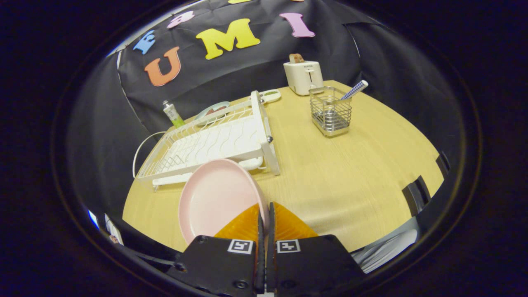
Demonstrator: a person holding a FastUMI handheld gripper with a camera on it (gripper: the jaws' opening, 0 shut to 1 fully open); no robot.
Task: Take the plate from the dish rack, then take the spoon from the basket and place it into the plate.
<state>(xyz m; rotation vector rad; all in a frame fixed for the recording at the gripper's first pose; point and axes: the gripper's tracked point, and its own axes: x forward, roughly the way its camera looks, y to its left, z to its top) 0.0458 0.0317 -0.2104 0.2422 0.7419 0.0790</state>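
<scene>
- Gripper view: the two-finger gripper (265, 214) holds a round pale pink plate (214, 198) by its rim, lower centre of the frame, jaws pressed nearly together with the plate's edge pinched between the fingertips.
- Plate stands tilted on edge over the light wooden tabletop (350, 173), just in front of the white wire dish rack (214, 140), which sits left of centre.
- A square metal wire basket (331, 112) stands upper right of centre, well beyond the fingers; the blue-and-white checked handle of the spoon (354, 89) leans out of its top.
- Behind the basket, at the table's far edge, stands a white toaster (304, 76) with a slice of toast in its slot.
- Beyond the rack, upper left, are a small tube with a green base (173, 114), a plate with food (212, 110) and a small oval white dish (270, 95).
</scene>
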